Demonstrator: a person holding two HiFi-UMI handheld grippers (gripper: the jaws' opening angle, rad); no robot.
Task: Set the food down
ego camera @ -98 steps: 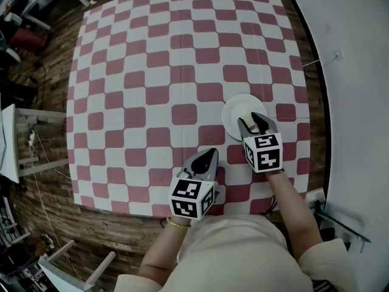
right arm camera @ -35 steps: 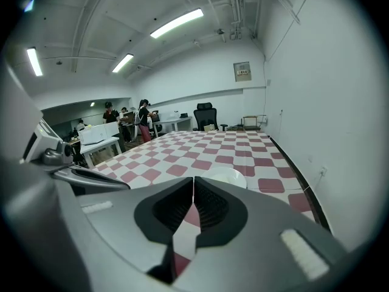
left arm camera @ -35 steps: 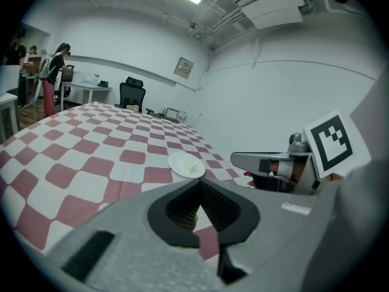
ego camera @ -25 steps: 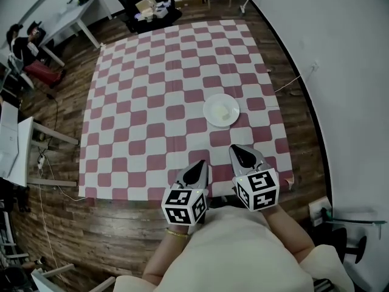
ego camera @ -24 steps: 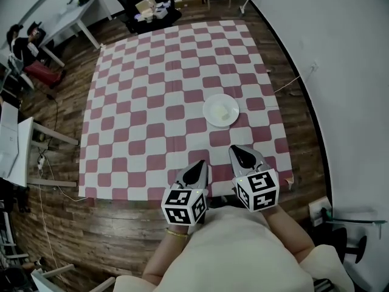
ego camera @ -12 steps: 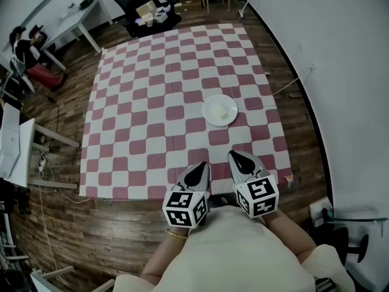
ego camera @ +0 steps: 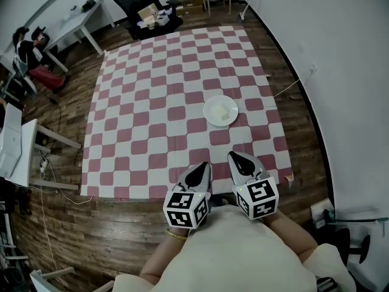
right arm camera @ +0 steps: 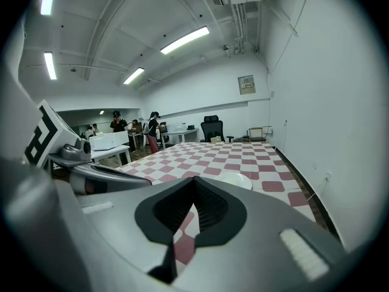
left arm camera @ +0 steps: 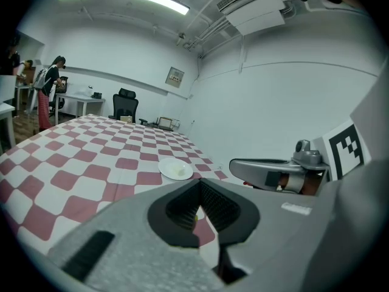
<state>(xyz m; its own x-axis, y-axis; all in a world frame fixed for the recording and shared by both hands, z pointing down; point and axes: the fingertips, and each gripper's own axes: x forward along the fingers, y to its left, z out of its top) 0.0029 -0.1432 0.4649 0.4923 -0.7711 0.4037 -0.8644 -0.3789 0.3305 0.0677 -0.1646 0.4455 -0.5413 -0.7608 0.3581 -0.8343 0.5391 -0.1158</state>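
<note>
Left hand-held gripper (ego camera: 204,165), right hand-held gripper (ego camera: 235,156): jaws together, empty; food (ego camera: 225,114) on plate (ego camera: 209,106).

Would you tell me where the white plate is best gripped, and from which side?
Probably the near rim, from the person's side: the plate lies flat on the checked cloth, only its thin edge is pinchable, and food sits inside.

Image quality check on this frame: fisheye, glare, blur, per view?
Head view: strong fisheye, the edges of the checked cloth bow outward; light is even, no hard shadows, and the plate is sharp. Left gripper view: black vignette in the corners, ceiling lights blown out. Right gripper view: same vignette, the light strip glares, straight wall lines curve.
</note>
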